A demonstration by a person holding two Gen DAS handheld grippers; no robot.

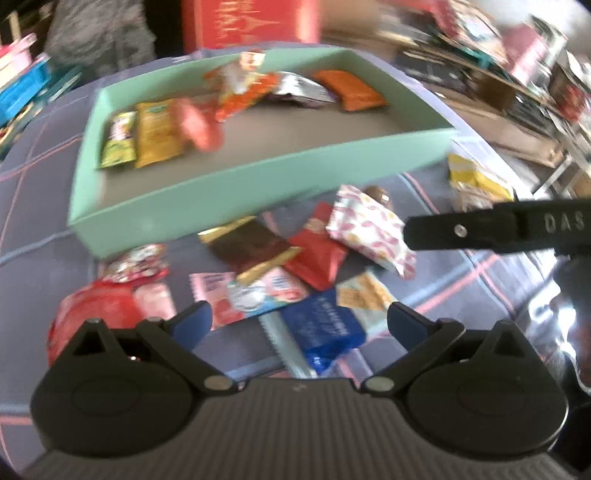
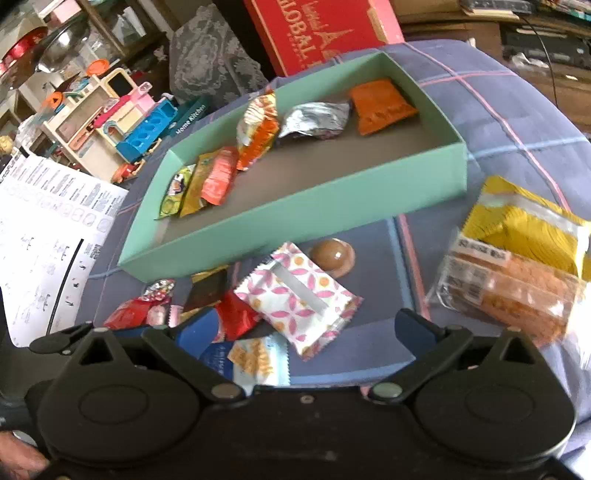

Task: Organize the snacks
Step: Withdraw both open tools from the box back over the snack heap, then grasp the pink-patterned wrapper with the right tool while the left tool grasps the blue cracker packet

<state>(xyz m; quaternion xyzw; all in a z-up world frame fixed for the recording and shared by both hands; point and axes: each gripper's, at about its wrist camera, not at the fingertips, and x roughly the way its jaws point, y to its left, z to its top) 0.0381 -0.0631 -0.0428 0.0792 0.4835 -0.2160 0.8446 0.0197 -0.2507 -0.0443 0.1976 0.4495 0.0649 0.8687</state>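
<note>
Left wrist view: my left tool [image 1: 298, 320] hangs over the loose pile, jaws spread wide, nothing between them. Just beyond the fingers [image 1: 192, 323] lies a blue packet [image 1: 325, 334] with a cracker picture at one end, beside a pink sachet [image 1: 214, 291] and a red pouch [image 1: 92, 310] at far left. Further out: a dark brown bar with gold ends [image 1: 249, 245], a red packet [image 1: 319, 254], and a white packet with pink petals [image 1: 371, 229]. All sit on the checked blue cloth [image 1: 37, 206] over the bench. The green tray [image 1: 258, 177] stands behind the pile, holding a row of snacks along its far side: a green-yellow packet [image 1: 118, 140], a yellow one [image 1: 157, 131], a silver one [image 1: 299, 88], an orange one [image 1: 349, 90]. My right tool's black finger [image 1: 480, 229] reaches in from the right edge (view blurred, labels unreadable). Right wrist view: my right tool [image 2: 301, 334] is likewise wide open and empty, above the petal packet [image 2: 299, 295]. A brown dome-shaped sweet [image 2: 332, 256] sits between that packet and the tray wall [image 2: 295, 225]. To the right, a clear bag with a yellow top [image 2: 517, 254] lies apart from the pile. A printed sheet [image 2: 44, 236] lies at the left, a red box [image 2: 314, 33] behind the tray.
</note>
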